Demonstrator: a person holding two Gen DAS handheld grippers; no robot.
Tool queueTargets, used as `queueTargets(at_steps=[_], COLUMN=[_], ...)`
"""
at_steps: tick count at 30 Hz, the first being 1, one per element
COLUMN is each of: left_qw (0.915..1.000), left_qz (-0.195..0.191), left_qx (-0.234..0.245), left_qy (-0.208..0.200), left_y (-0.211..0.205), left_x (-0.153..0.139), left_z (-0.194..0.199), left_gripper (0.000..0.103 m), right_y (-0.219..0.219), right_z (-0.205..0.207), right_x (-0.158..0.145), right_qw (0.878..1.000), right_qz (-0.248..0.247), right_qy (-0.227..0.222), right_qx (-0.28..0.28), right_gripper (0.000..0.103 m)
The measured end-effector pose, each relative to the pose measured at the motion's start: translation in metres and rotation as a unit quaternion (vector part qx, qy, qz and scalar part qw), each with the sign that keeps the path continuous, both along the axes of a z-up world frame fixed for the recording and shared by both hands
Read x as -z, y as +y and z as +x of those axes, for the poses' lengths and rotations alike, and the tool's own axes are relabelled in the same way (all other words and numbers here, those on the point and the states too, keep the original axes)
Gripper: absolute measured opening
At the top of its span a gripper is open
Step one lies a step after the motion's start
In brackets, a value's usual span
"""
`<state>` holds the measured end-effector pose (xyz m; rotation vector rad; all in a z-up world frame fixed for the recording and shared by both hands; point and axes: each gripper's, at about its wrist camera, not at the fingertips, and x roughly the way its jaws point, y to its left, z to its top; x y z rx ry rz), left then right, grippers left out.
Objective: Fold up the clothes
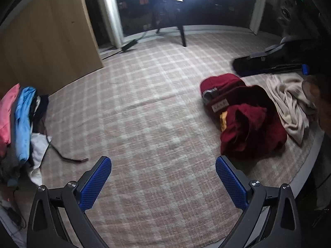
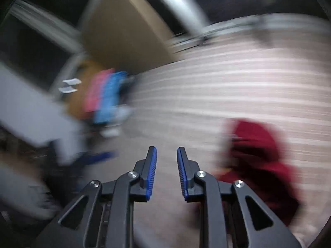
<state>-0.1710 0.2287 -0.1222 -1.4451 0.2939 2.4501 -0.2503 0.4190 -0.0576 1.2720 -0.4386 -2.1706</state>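
Note:
A crumpled dark red garment (image 1: 246,115) lies on the checked carpet (image 1: 149,107) at the right, with a cream garment (image 1: 289,101) beside it. A pile of pink, blue and white clothes (image 1: 22,124) sits at the left. My left gripper (image 1: 163,165) is open wide and empty above bare carpet. The right wrist view is heavily blurred. My right gripper (image 2: 166,155) is part open and empty, with the red garment (image 2: 258,155) to its right and the clothes pile (image 2: 105,99) at its far left.
A wooden cabinet (image 1: 47,41) stands at the back left. A ring light on a tripod (image 1: 178,20) stands at the back centre. A black bag (image 1: 273,62) lies at the right behind the clothes. A dark strap (image 1: 68,157) lies on the carpet near the left pile.

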Motion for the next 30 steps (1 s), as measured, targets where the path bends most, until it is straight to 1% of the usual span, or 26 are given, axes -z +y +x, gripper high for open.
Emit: queueTargets(at_steps=[1, 2, 3, 4, 7, 10, 11, 12, 14, 16, 17, 18, 19, 20, 24, 25, 28, 30], left_qw=[1.0000, 0.9999, 0.9998, 0.9998, 0.9998, 0.9998, 0.9999, 0.9999, 0.9999, 0.9999, 1.0000, 1.0000, 0.9999, 0.9999, 0.9994, 0.9991, 0.9978, 0.9964], left_qz=[-0.001, -0.005, -0.009, -0.010, -0.005, -0.002, -0.003, -0.004, -0.005, -0.005, -0.004, -0.002, -0.001, 0.000, 0.003, 0.002, 0.009, 0.012], left_qx=[-0.006, -0.011, -0.016, -0.018, -0.019, -0.016, -0.013, -0.011, -0.007, -0.006, -0.006, -0.008, -0.011, -0.014, -0.029, -0.035, -0.058, -0.076], left_qy=[-0.001, -0.001, -0.001, 0.000, -0.002, -0.007, -0.007, -0.008, -0.008, -0.007, -0.005, -0.003, 0.001, 0.004, 0.019, 0.023, 0.032, 0.037], left_y=[-0.003, -0.006, -0.008, -0.008, -0.008, -0.006, -0.005, -0.004, -0.001, 0.000, -0.002, -0.005, -0.009, -0.014, -0.035, -0.042, -0.071, -0.090], left_x=[-0.001, -0.001, -0.001, -0.001, 0.001, 0.001, 0.001, 0.001, -0.001, -0.003, -0.005, -0.008, -0.011, -0.014, -0.026, -0.028, -0.035, -0.038], left_z=[0.000, 0.001, 0.002, 0.003, 0.005, 0.005, 0.004, 0.003, 0.002, -0.001, -0.003, -0.004, -0.004, -0.003, 0.001, 0.003, 0.009, 0.017], left_gripper=[0.101, 0.101, 0.101, 0.101, 0.101, 0.101, 0.101, 0.101, 0.101, 0.101, 0.101, 0.101, 0.101, 0.101, 0.101, 0.101, 0.101, 0.101], right_y=[-0.006, -0.003, 0.013, 0.028, 0.075, 0.122, 0.134, 0.137, 0.133, 0.128, 0.126, 0.123, 0.121, 0.119, 0.109, 0.098, 0.031, -0.014], right_z=[-0.002, 0.000, 0.006, 0.013, 0.034, 0.055, 0.063, 0.069, 0.072, 0.075, 0.076, 0.077, 0.079, 0.080, 0.086, 0.083, 0.061, 0.047], right_x=[-0.006, -0.005, 0.007, 0.018, 0.053, 0.088, 0.101, 0.107, 0.102, 0.096, 0.093, 0.090, 0.088, 0.085, 0.074, 0.066, 0.026, -0.001], right_qw=[1.000, 1.000, 1.000, 0.999, 0.990, 0.973, 0.968, 0.968, 0.971, 0.975, 0.976, 0.977, 0.979, 0.980, 0.984, 0.987, 0.996, 0.998], right_qz=[-0.007, -0.001, 0.021, 0.044, 0.110, 0.175, 0.183, 0.175, 0.160, 0.145, 0.137, 0.130, 0.123, 0.115, 0.085, 0.075, 0.033, 0.005], right_qy=[0.011, 0.013, 0.003, -0.007, -0.037, -0.066, -0.079, -0.087, -0.078, -0.069, -0.064, -0.059, -0.055, -0.050, -0.032, -0.023, 0.021, 0.051], right_qx=[-0.019, -0.021, -0.001, 0.019, 0.077, 0.135, 0.152, 0.159, 0.158, 0.157, 0.156, 0.156, 0.155, 0.155, 0.152, 0.143, 0.082, 0.041], right_gripper=[0.029, 0.044, 0.064, 0.069, 0.069, 0.069, 0.069, 0.069, 0.069, 0.067, 0.053, 0.029, 0.019, 0.004, 0.004, 0.004, 0.004, 0.004])
